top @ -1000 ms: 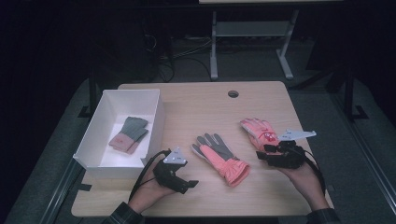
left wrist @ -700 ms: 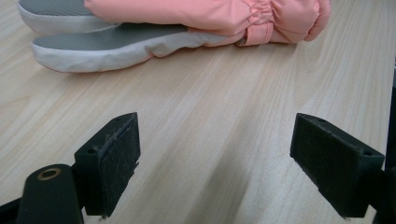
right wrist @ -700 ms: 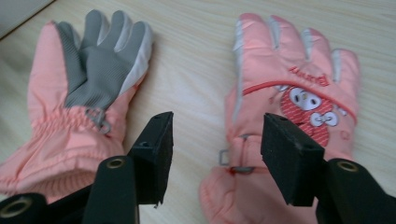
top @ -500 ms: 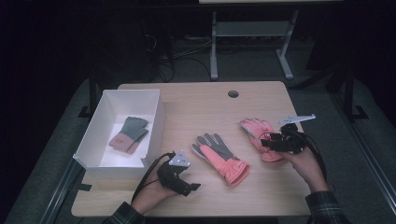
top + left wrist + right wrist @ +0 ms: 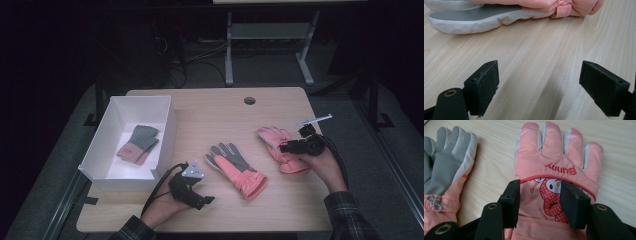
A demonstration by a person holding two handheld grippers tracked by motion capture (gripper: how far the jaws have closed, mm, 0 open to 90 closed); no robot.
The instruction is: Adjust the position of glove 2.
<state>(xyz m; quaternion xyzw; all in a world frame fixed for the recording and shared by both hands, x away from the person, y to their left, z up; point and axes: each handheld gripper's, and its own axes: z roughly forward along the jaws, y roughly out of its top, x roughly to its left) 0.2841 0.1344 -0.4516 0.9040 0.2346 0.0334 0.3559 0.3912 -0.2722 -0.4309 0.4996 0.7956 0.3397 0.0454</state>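
Overhead, the right tool (image 5: 291, 146) sits over the pink glove (image 5: 278, 148) on the worktop (image 5: 210, 112), while the left tool (image 5: 200, 192) rests just short of the grey-palmed glove (image 5: 235, 167). Along the left tool, its jaws gape wide over bare wood, that glove (image 5: 486, 12) ahead. Along the right tool (image 5: 539, 195), half-open jaws, just closing slightly, straddle the pink glove (image 5: 556, 160) without visibly pinching it.

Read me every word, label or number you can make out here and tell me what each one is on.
"Bunny": red embroidered word, seen upside down in the right gripper view, across the back of the pink glove below its fingers.
A short red text beside the cartoon figure on that glove, partly behind the right gripper: too small and covered to read.
No readable text on the grey-palmed glove, the white box or the gloves in the box.
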